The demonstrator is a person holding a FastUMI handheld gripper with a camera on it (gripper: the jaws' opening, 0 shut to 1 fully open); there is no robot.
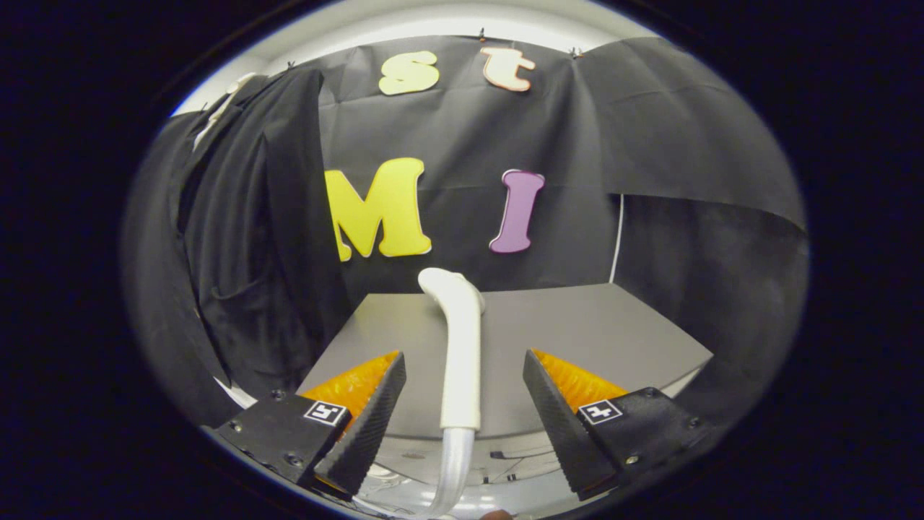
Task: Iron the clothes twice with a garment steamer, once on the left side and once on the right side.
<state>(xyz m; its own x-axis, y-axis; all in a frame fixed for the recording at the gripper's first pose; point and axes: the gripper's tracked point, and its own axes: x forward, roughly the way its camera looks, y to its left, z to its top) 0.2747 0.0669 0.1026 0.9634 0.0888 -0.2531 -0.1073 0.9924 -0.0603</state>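
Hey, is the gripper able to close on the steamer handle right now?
Probably yes. The gripper is open, and the white steamer handle stands upright between its fingers with a gap on each side. Nothing sits between either finger and the handle, so closing should catch it.

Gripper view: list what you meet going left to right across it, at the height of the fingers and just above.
Hanging black garment → one gripper finger → white steamer handle, standing free between the open fingers with its hose below → the other finger. The gripper touches nothing; the grey table lies beyond.

tongs spread, steamer handle between
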